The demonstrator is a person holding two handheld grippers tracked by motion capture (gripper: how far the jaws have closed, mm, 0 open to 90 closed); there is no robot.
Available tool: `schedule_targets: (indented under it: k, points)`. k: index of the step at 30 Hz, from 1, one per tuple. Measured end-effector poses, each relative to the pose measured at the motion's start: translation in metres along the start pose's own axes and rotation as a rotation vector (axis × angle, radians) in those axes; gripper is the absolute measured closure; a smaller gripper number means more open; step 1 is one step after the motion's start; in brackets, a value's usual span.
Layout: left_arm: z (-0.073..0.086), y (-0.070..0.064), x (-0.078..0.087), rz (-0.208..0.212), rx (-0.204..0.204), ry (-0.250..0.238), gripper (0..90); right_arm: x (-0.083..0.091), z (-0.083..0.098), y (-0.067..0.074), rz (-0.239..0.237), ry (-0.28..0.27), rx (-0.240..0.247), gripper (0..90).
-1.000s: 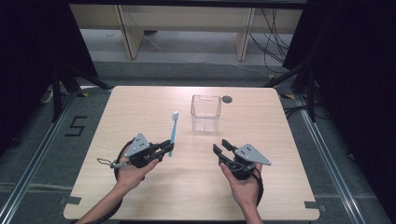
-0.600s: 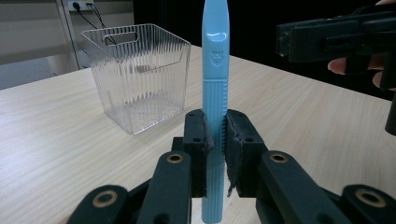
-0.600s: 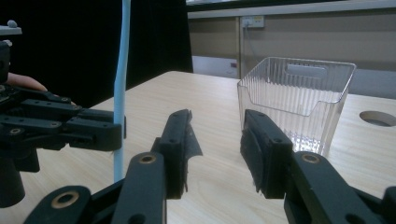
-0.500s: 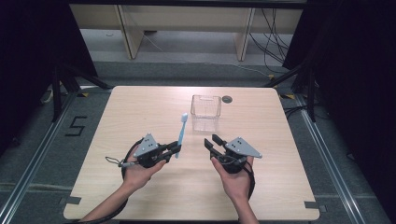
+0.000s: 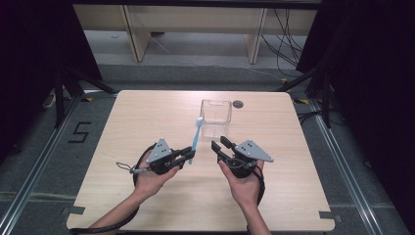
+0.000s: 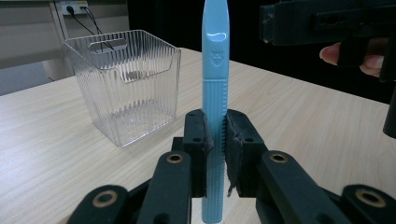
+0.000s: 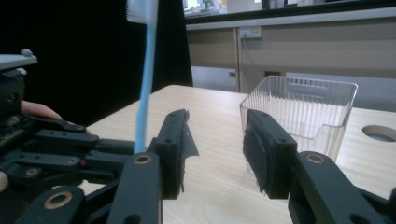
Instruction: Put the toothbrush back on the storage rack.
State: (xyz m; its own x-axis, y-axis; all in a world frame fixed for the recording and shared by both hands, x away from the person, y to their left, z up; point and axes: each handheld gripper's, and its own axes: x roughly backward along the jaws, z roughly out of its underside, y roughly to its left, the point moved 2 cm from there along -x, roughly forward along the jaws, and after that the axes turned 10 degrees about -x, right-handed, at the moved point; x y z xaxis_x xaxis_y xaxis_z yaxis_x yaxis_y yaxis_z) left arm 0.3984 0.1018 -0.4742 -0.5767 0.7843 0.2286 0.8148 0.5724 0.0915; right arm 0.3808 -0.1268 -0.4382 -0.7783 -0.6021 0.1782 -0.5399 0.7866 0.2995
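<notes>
A light blue toothbrush (image 5: 195,139) stands nearly upright, its lower handle pinched by my left gripper (image 5: 189,155), which is shut on it. In the left gripper view the ribbed handle (image 6: 215,107) rises between the two black pads. Its white bristle head (image 7: 142,10) shows at the top of the right gripper view. My right gripper (image 5: 219,144) is open just to the right of the brush, with nothing between its jaws (image 7: 217,149). A clear ribbed plastic box (image 5: 216,118) stands empty behind both grippers.
A round cable hole (image 5: 238,104) lies in the light wood table (image 5: 147,117) right of the box. Dark floor, metal rails and cables surround the table. Both forearms enter from the near edge.
Both hands have drawn closer together near the table's middle. The left gripper carried the toothbrush rightward toward the box, and the right gripper shifted left and rose slightly.
</notes>
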Motion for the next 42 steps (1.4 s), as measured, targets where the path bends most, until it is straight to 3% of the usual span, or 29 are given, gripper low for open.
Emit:
schedule_targets:
  k: [2,3,15,26,29,30,37,41,42]
  points:
    - [0.0,0.0,-0.001,-0.003,0.001,-0.001,79.0,-0.001,-0.002,0.004,-0.014,-0.002,-0.025,59.7]
    - [0.0,0.0,-0.003,0.001,0.001,-0.016,79.0,-0.001,-0.003,0.004,-0.018,-0.009,-0.017,59.9]
    - [-0.003,-0.005,-0.01,0.001,-0.01,-0.001,79.0,-0.016,-0.009,0.02,-0.079,-0.002,-0.026,67.1]
    - [-0.003,-0.009,-0.013,0.017,-0.016,-0.012,78.9,-0.024,-0.012,0.021,-0.086,0.016,-0.04,73.8]
    - [-0.003,-0.01,-0.013,0.012,-0.018,0.003,78.9,-0.025,-0.012,0.022,-0.091,0.024,-0.044,76.7]
    - [-0.003,-0.01,-0.013,0.014,-0.021,0.003,78.9,-0.026,-0.013,0.021,-0.082,0.019,-0.022,78.0]
    - [-0.002,-0.009,-0.015,0.028,-0.011,0.023,78.6,-0.028,-0.011,0.024,-0.103,0.042,-0.04,85.5]
    - [-0.001,-0.009,-0.014,0.029,-0.033,0.039,71.1,-0.027,-0.011,0.025,-0.088,0.039,0.003,86.1]
    - [-0.001,-0.009,-0.013,0.025,-0.042,0.044,66.8,-0.026,-0.012,0.025,-0.089,0.046,-0.016,86.1]
